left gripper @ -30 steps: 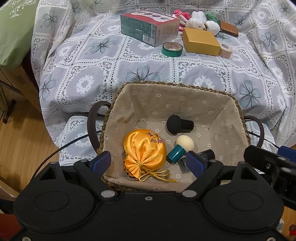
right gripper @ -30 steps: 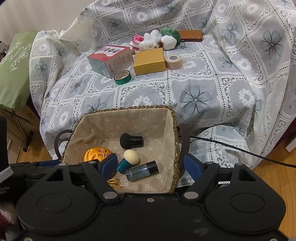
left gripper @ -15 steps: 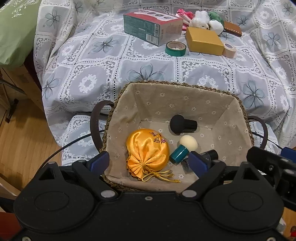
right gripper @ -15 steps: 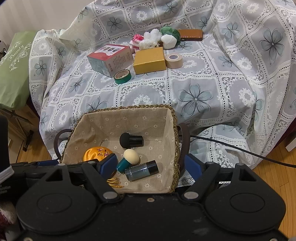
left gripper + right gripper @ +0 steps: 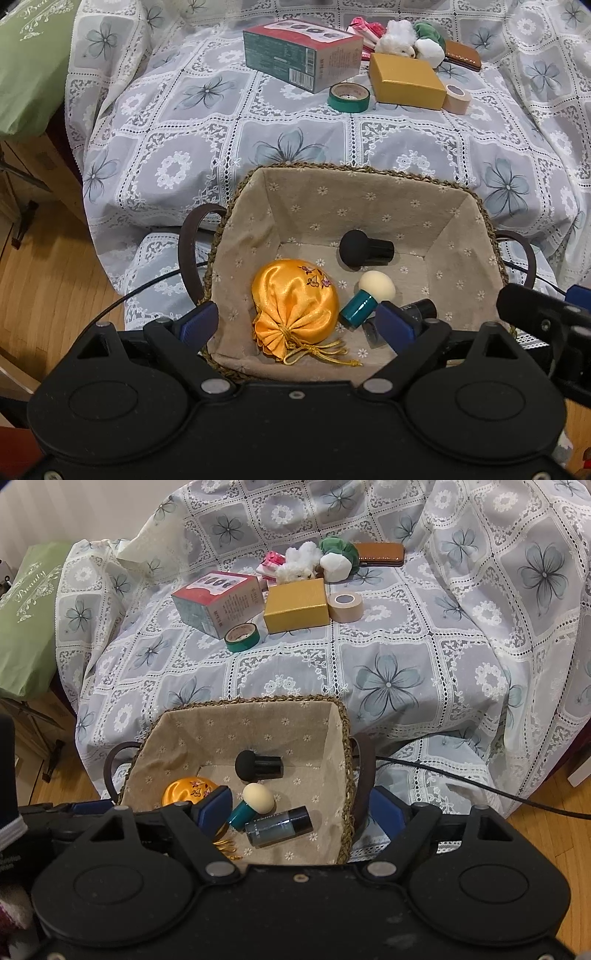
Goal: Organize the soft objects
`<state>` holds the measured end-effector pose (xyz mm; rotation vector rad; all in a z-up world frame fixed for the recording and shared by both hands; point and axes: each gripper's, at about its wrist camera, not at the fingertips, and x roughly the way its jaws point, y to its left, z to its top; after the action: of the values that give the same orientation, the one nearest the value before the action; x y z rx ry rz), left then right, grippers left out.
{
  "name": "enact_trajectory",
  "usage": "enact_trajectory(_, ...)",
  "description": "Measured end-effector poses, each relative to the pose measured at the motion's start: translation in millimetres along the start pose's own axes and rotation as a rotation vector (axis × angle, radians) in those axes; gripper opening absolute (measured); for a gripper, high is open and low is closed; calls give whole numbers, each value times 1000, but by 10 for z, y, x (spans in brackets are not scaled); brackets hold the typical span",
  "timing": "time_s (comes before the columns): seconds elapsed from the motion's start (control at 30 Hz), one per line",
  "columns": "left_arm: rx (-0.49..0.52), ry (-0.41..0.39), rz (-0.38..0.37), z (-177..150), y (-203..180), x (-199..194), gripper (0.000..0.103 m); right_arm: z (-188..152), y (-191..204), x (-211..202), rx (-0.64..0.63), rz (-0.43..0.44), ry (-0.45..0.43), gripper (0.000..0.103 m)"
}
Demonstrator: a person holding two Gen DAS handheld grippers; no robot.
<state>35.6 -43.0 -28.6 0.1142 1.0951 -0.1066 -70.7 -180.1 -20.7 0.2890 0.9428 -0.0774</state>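
Basket (image 5: 369, 210) sits below both my grippers, lined in beige floral cloth, at the front of a sofa draped in lace. My left gripper (image 5: 299, 323) has just been opening; its jaws stand spread above the orange satin pouch (image 5: 295, 306), not touching it. My right gripper (image 5: 303, 808) has also just been widening, empty, its fingers straddling the basket's right rim. Beside the pouch lie a cream sponge with a teal handle (image 5: 367, 295), a black sponge (image 5: 364, 248) and a dark bottle (image 5: 279, 825). Far back I see a white plush toy (image 5: 299, 563).
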Motion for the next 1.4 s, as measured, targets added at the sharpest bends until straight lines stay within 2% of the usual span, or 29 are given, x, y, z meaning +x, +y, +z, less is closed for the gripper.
enact_trajectory(0.33, 11, -9, 13, 114, -20, 48, 90, 184, 9, 115, 11, -7, 11, 82)
enact_trajectory(0.7, 37, 0, 6, 376, -64, 172, 90, 631, -10, 359, 17, -29, 23, 83)
enact_trajectory(1.03, 44, -22, -4, 907, -22, 311, 90, 1214, -47, 680, 18, -53, 13, 83)
enact_trajectory(1.4, 97, -82, -10, 1594, -136, 516, 90, 2100, -188, 1154, 25, -106, -62, 83)
